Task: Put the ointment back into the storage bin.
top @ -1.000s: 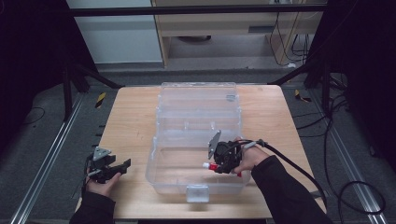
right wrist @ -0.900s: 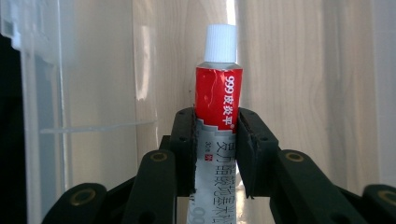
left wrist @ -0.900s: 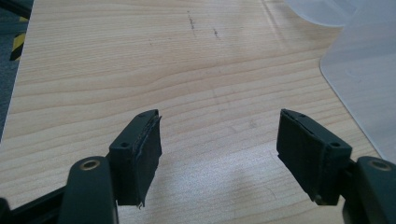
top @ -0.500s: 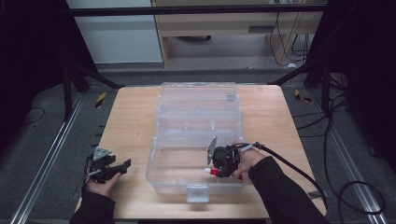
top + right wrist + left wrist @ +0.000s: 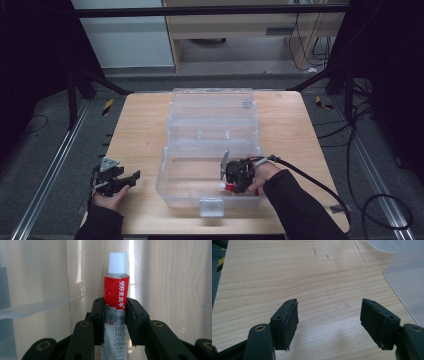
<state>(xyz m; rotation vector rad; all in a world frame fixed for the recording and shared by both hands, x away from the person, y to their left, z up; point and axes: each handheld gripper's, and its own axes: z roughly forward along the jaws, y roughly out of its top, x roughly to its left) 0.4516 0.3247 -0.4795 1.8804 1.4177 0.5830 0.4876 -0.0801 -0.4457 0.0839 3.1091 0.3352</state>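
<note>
Since a second ago the right gripper (image 5: 235, 181) has sunk from above the box's front rim down into the near compartment of the clear plastic box (image 5: 210, 150), carrying the tube with it, while the left gripper (image 5: 116, 181) has kept its place on the near left part of the counter (image 5: 140, 130). In the right gripper view the jaws are clamped on the body of a red and silver tube (image 5: 116, 297), its white cap (image 5: 117, 263) pointing away from the camera and its printed silver tail running back between the pads; the pads (image 5: 98, 315) press on both sides of it. Behind the tube lie the box's clear floor and the wood grain showing through it, with a translucent divider (image 5: 40, 307) slanting in from the left of that view. From the high view the tube's red end shows as a small spot low in the front compartment, just behind the box's front wall and right of the latch (image 5: 211, 206); whether the cap already touches the floor of the box is hard to tell there. The box stands open in the middle of the counter, its lid lying flat beyond it. The left gripper's jaws stand wide apart with bare wood between them, a corner of the box's clear plastic (image 5: 407, 277) at the right edge of its view.
</note>
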